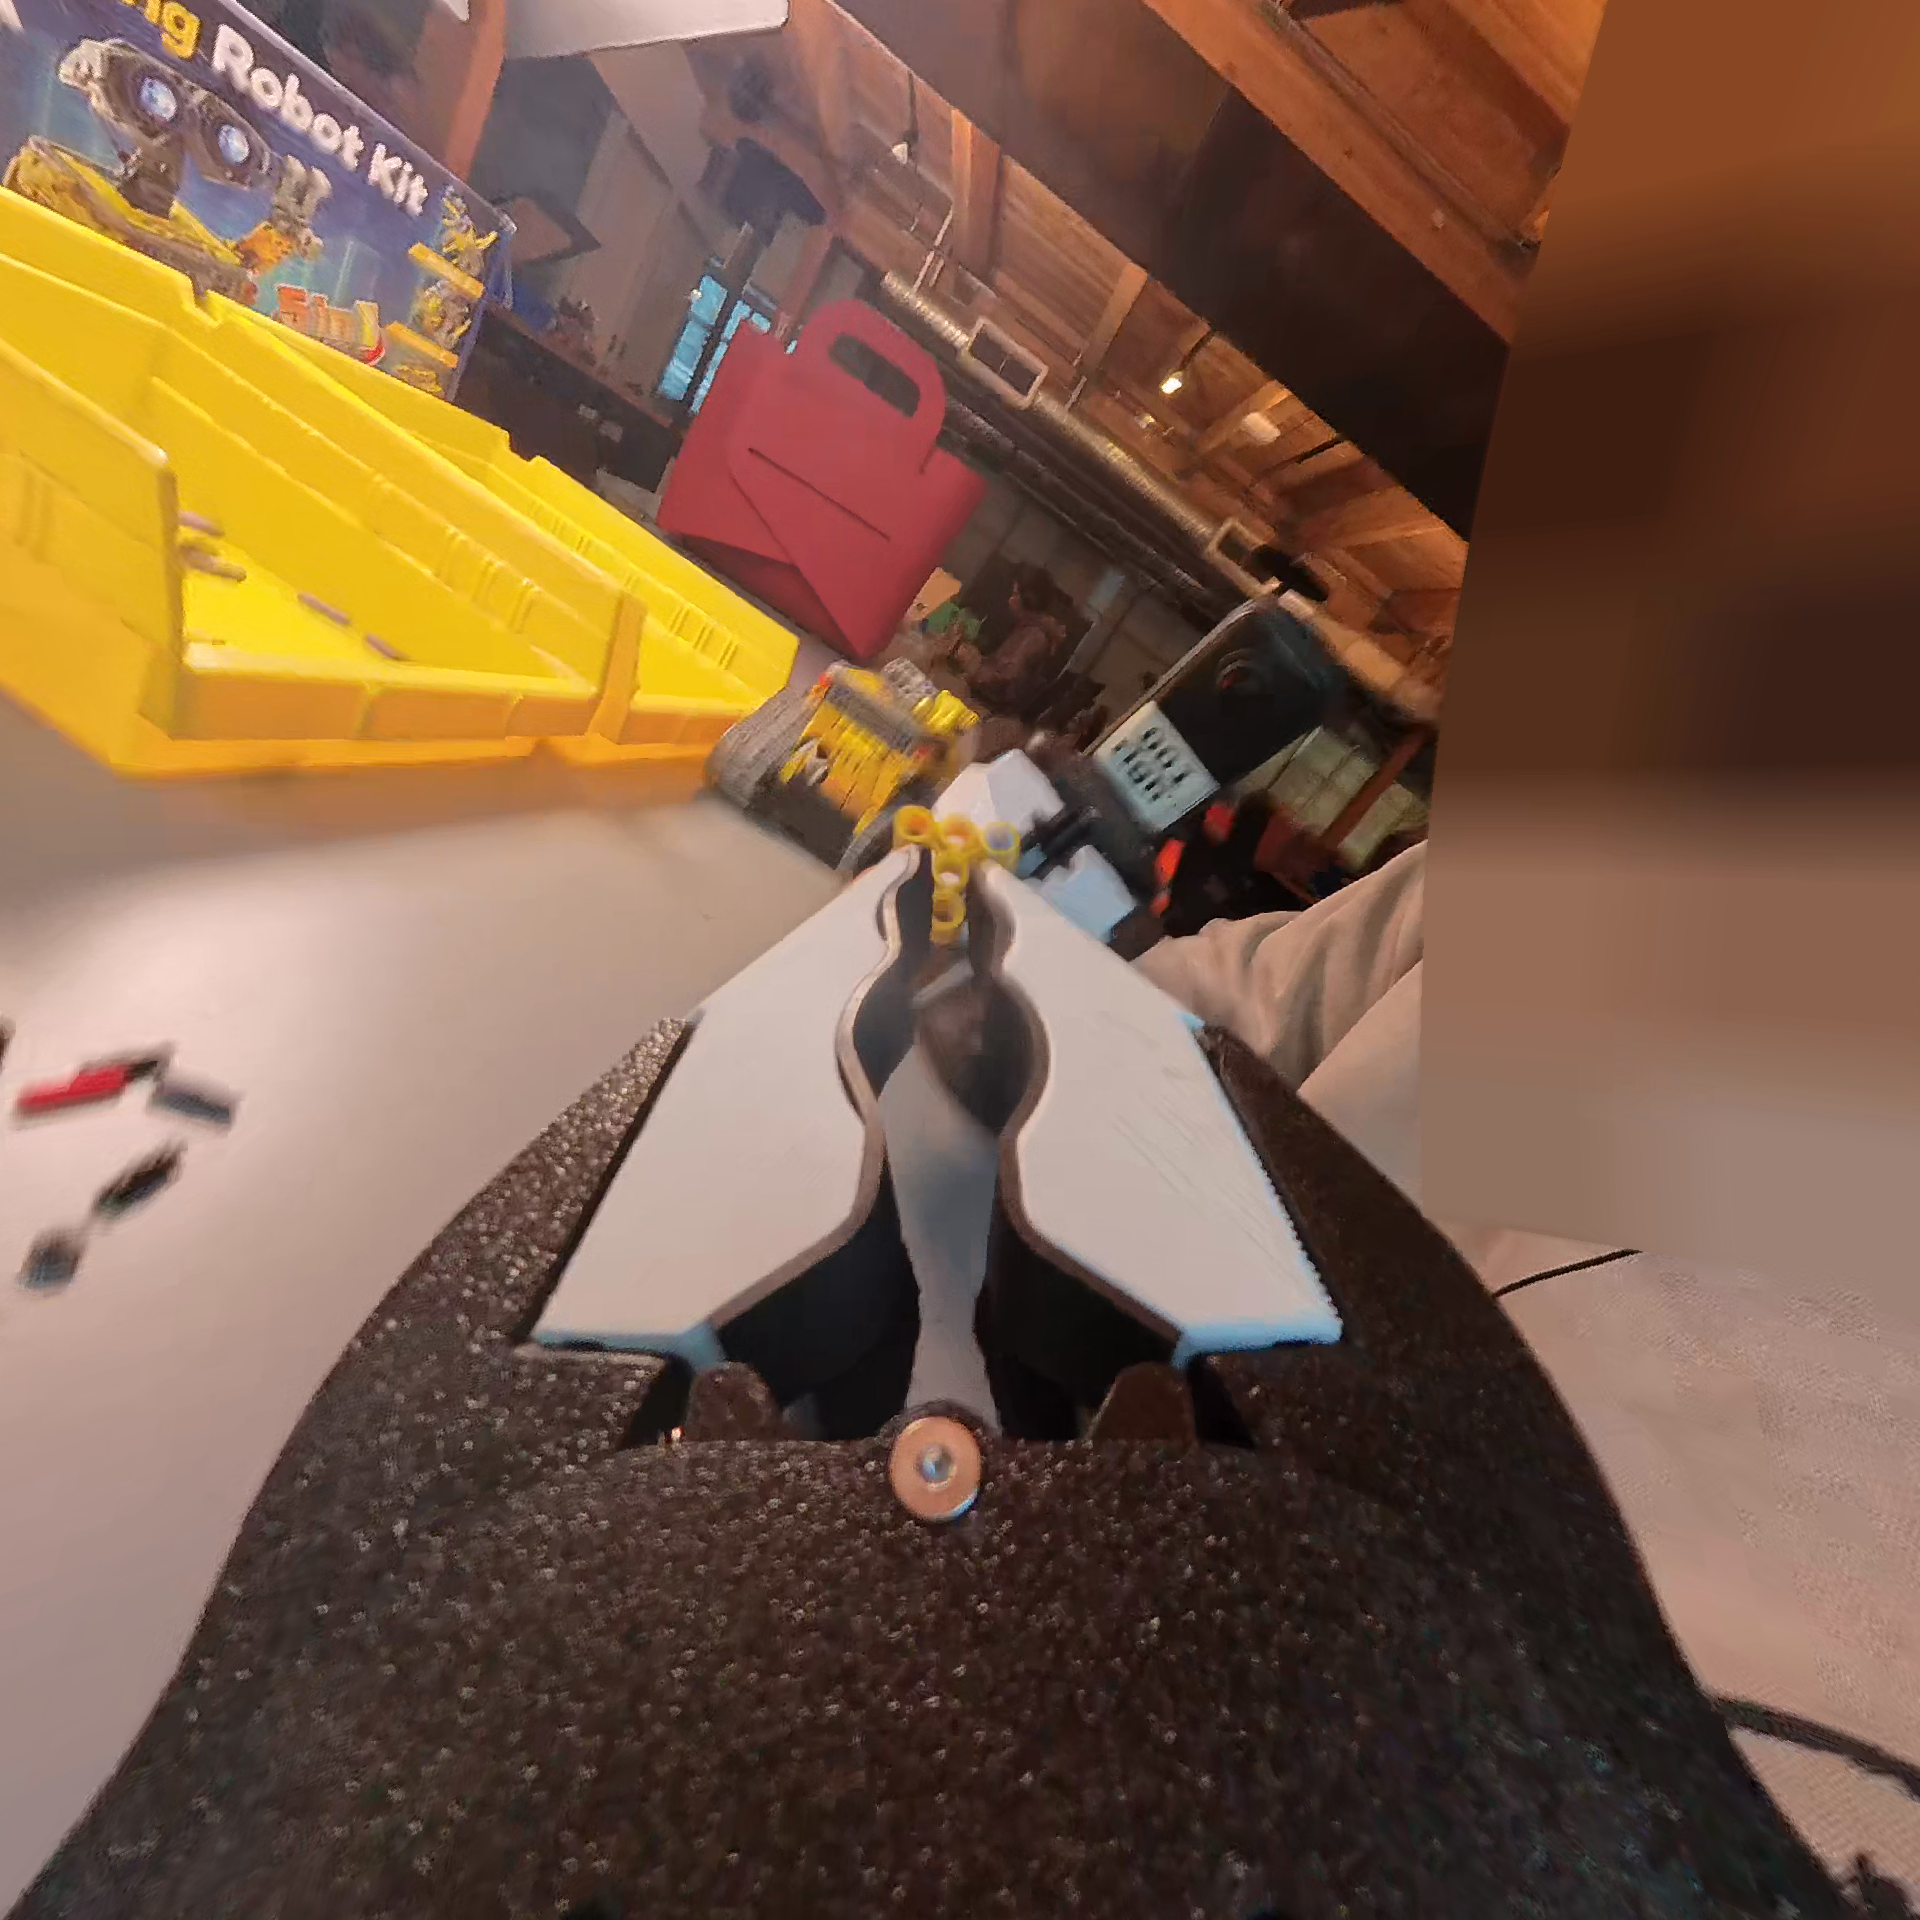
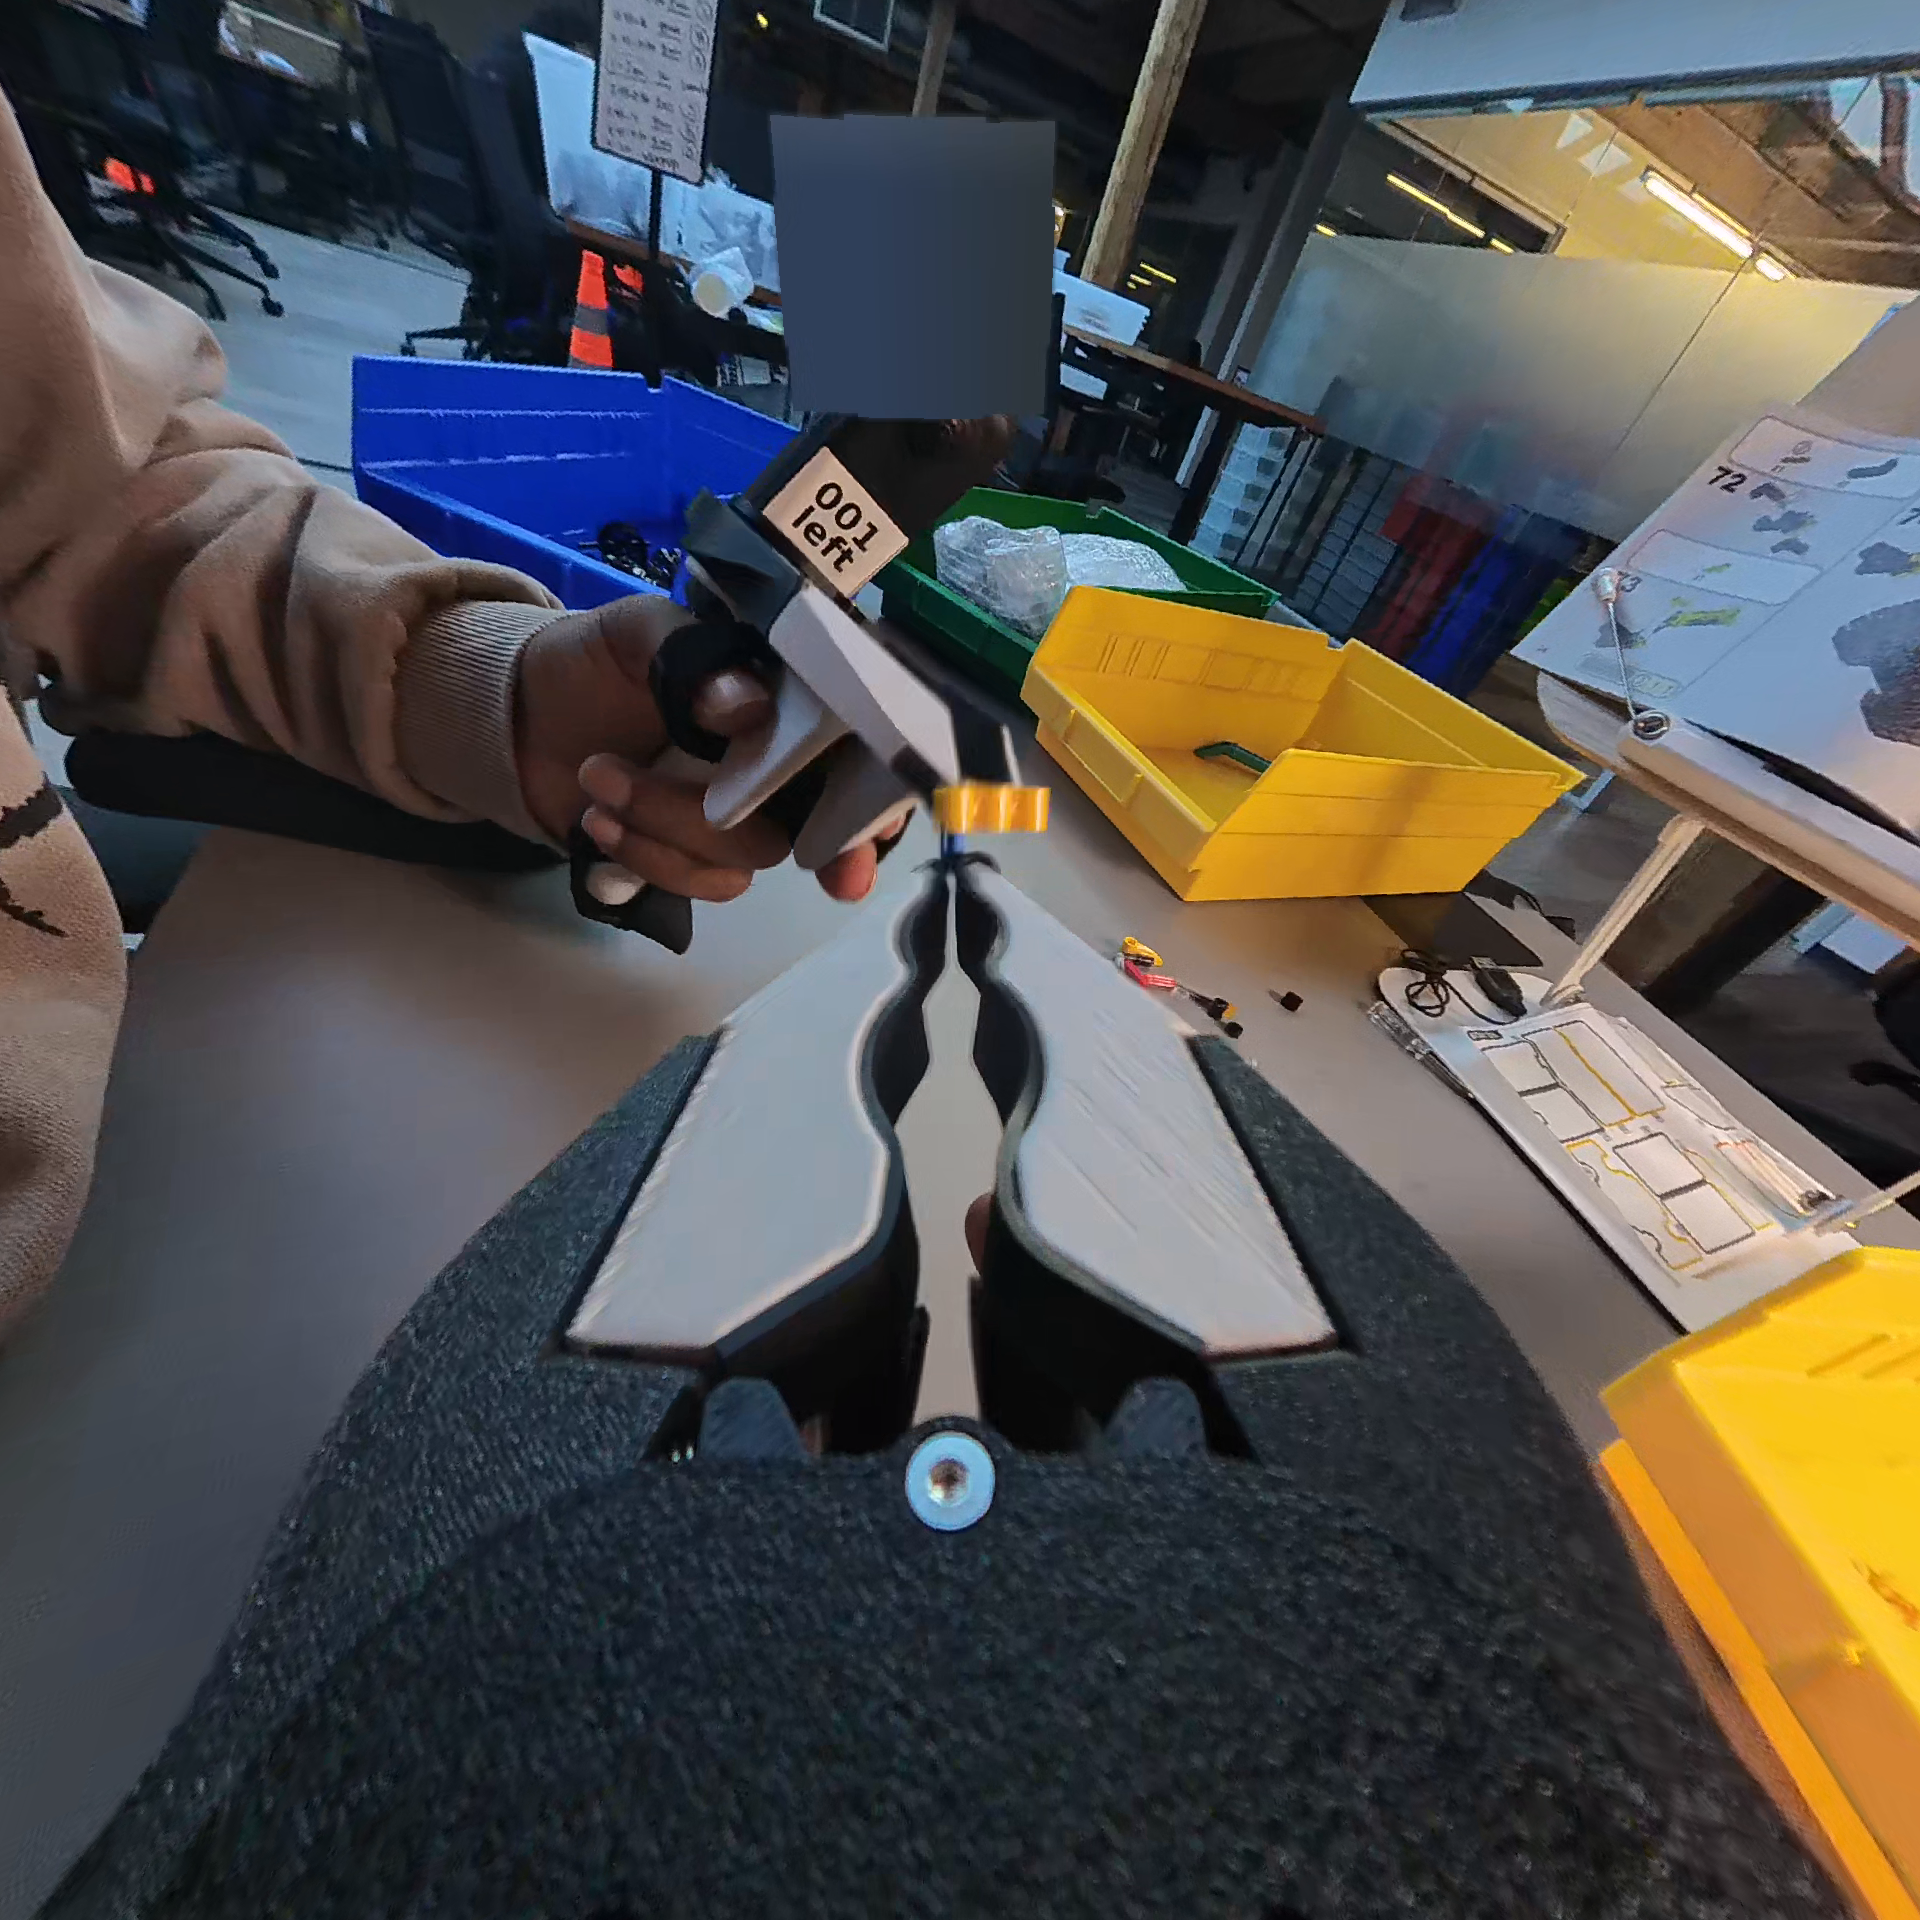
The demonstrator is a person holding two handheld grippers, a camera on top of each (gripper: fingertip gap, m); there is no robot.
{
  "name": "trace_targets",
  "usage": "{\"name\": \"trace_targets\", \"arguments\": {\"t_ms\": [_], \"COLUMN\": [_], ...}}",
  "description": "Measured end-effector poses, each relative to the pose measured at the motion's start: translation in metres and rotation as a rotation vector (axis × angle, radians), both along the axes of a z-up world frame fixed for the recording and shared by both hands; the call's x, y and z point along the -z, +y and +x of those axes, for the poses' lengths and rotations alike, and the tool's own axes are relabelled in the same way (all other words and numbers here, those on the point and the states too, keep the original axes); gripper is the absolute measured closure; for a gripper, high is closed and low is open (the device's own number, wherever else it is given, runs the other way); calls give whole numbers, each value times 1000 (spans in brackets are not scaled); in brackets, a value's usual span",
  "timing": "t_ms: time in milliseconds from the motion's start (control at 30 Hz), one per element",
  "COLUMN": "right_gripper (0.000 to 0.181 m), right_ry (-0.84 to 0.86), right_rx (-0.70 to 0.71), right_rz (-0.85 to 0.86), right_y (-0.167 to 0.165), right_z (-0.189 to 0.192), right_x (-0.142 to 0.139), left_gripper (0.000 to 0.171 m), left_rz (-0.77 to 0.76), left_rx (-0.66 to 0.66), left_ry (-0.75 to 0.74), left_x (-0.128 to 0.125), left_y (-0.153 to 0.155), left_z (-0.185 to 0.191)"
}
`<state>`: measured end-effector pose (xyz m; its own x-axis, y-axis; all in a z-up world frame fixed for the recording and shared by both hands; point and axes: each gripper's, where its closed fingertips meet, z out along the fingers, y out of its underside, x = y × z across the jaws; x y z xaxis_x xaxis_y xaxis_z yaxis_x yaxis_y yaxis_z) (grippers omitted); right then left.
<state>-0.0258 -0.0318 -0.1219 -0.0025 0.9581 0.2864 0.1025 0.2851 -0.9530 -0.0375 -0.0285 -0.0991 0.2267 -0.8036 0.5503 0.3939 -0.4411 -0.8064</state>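
My left gripper (image 1: pixel 951 862) is shut on a small yellow T-shaped beam with holes (image 1: pixel 956 833) and holds it in the air above the grey table (image 1: pixel 364 987). In the right wrist view the same gripper (image 2: pixel 971 774), held by a hand (image 2: pixel 644 790), carries the yellow beam (image 2: pixel 992 808). A blue pin (image 2: pixel 951 842) sticks out of the beam's underside. My right gripper (image 2: pixel 951 871) has its fingers pressed together, with the tips right at the pin's free end. I cannot tell whether they pinch it. The right gripper also shows in the left wrist view (image 1: pixel 1039 831), just behind the beam.
A yellow bin (image 1: pixel 416 582), a kit box (image 1: pixel 260 187), a red carton (image 1: pixel 821 488) and a yellow tracked model (image 1: pixel 852 738) lie beyond. Loose small parts (image 2: pixel 1174 982), a yellow bin (image 2: pixel 1299 748), a green bin (image 2: pixel 1164 582), a blue bin (image 2: pixel 520 457) and instruction sheets (image 2: pixel 1621 1122) surround the table. Less than 4 cm separates the two grippers' tips.
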Motion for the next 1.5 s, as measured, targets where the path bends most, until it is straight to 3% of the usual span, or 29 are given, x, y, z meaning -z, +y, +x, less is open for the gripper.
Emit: {"name": "trace_targets", "arguments": {"t_ms": [33, 67, 100, 167, 233, 367, 500, 767, 900, 1100, 1300, 1500], "right_gripper": [181, 181, 181, 181, 181, 175, 173, 180, 180, 181, 181, 181], "right_ry": [-88, -131, -99, -5, 13, -75, -148, -281, -364, -402, -439, -435], "right_rx": [32, 57, 50, 51, 25, 70, 139, 173, 152, 95, 18, 34], "right_rz": [40, 24, -79, -59, -70, -8, 58, 154, 229, 257, 305, 264], "right_y": [8, 16, 16, 15, 14, 14, 18, 22, 19, 13, -1, 2], "right_z": [3, 10, 14, 10, 0, -7, -5, 1, 2, 2, 3, 4], "right_x": [18, 37, 38, 10, -1, 19, 28, 46, 63, 74, 82, 78], "left_gripper": [167, 167, 167, 166, 165, 165, 165, 164, 162, 152, 165, 166], "left_rz": [19, 64, 108, 49, -44, -22, 84, 350, 465, 334, 264, 390], "left_rx": [-42, -107, -157, -111, -64, -78, -110, -247, -255, -92, 2, -117], "left_ry": [-193, -243, -157, -25, 15, 174, 374, 762, 948, 871, 863, 964], "left_x": [-32, -48, -46, -14, 8, 29, 44, 65, 81, 92, 102, 93], "left_y": [5, 8, 7, 4, 9, 15, 13, 16, 14, 1, -7, -1], "left_z": [-30, -57, -61, -38, -26, -3, 15, 20, 21, 23, 24, 25]}}
